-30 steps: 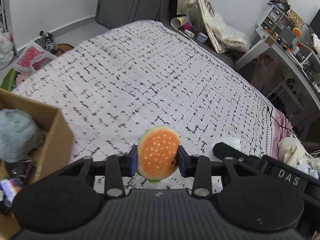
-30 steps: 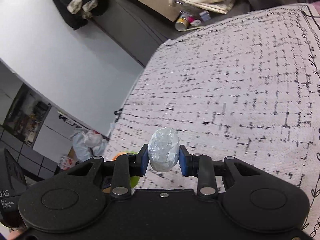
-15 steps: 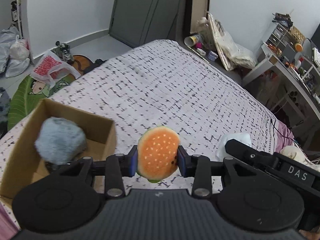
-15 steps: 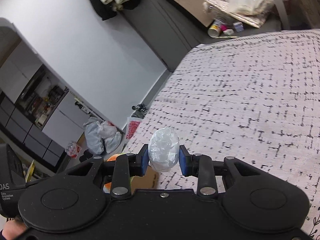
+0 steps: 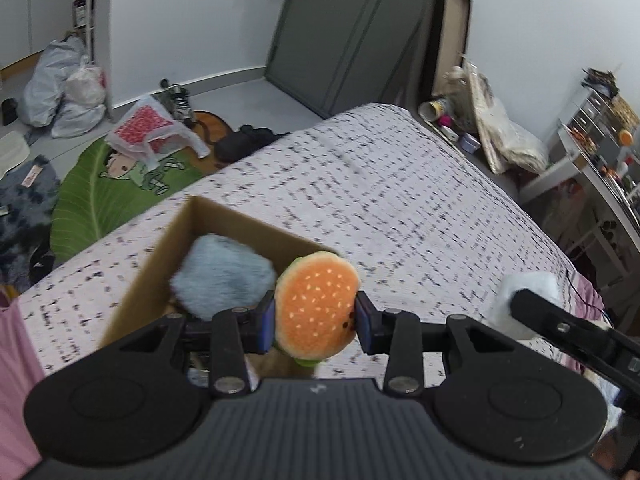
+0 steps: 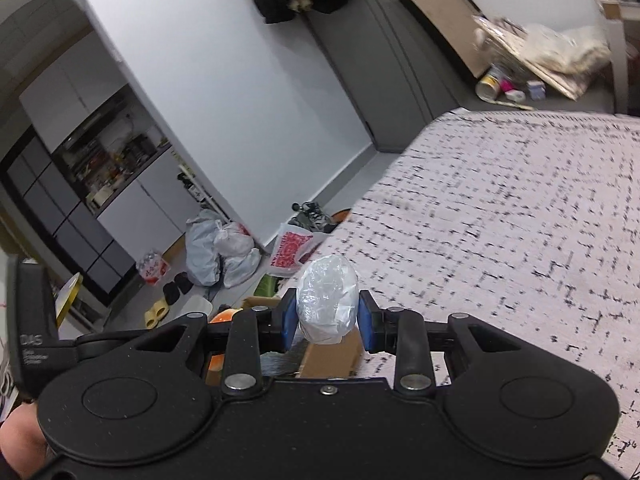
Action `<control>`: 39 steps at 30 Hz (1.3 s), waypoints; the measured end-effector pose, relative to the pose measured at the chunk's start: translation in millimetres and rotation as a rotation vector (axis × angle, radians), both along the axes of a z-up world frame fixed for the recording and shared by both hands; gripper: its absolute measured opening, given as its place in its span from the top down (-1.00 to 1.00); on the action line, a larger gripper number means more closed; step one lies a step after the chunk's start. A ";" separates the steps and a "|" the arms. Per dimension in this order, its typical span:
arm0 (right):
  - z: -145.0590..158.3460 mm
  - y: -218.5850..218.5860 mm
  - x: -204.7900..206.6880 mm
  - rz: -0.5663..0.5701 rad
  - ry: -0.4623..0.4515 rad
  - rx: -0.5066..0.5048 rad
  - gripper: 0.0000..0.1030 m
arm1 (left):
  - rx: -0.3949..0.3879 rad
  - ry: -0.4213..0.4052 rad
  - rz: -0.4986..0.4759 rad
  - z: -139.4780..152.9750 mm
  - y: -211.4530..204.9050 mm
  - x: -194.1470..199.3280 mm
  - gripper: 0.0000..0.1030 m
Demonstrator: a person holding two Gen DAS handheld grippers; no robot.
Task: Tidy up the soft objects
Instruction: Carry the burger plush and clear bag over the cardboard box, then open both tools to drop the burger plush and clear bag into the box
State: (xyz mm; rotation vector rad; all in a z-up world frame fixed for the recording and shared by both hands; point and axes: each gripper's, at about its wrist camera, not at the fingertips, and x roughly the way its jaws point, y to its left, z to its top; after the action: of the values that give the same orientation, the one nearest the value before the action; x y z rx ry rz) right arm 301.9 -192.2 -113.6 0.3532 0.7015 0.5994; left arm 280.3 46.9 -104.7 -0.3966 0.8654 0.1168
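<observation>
My left gripper (image 5: 316,322) is shut on an orange plush burger (image 5: 318,304) and holds it above the right edge of an open cardboard box (image 5: 168,248) on the bed. A fluffy grey-blue plush (image 5: 222,278) lies inside the box. My right gripper (image 6: 328,320) is shut on a pale plastic-wrapped soft lump (image 6: 328,300), held above the box's cardboard edge (image 6: 332,354). The lump also shows at the right of the left wrist view (image 5: 520,296). The burger shows as an orange patch low left in the right wrist view (image 6: 224,316).
The bed has a white cover with black dashes (image 5: 400,208). Beyond its left edge the floor holds a green leaf mat (image 5: 104,192), plastic bags (image 5: 64,88) and a red-patterned bag (image 5: 148,128). A cluttered desk (image 5: 592,152) stands at the right.
Both grippers have swung left toward the box with their loads. The box and grey-blue plush have come from the left edge to just under the burger. The grips have not changed.
</observation>
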 end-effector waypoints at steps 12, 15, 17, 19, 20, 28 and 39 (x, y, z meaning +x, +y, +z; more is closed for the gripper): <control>5.3 52.8 -15.7 0.089 -0.034 -0.053 0.40 | -0.046 0.042 0.080 -19.8 44.9 -8.6 0.25; -0.1 67.1 -16.8 0.115 -0.026 -0.075 0.40 | -0.052 0.065 0.095 -29.7 53.0 -8.7 0.25; -3.9 75.6 -16.4 0.124 -0.017 -0.088 0.40 | -0.059 0.086 0.111 -38.0 59.3 -8.9 0.25; -8.6 82.7 -16.5 0.132 -0.008 -0.101 0.40 | -0.058 0.104 0.121 -46.3 63.9 -9.0 0.25; -11.0 86.1 -17.2 0.135 -0.006 -0.108 0.40 | -0.051 0.114 0.127 -51.0 65.8 -9.2 0.25; -30.3 103.9 -11.4 0.148 0.030 -0.138 0.40 | -0.071 0.170 0.154 -74.6 73.3 -8.3 0.17; -48.9 122.1 -10.1 0.152 0.017 -0.167 0.40 | -0.140 0.079 0.219 -72.1 83.8 -23.0 -0.23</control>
State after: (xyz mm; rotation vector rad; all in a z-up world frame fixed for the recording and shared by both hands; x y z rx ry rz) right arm 291.8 -70.0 -162.6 0.1505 0.7939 0.6768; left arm 257.3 130.7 -176.7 -0.6210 0.9092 0.2762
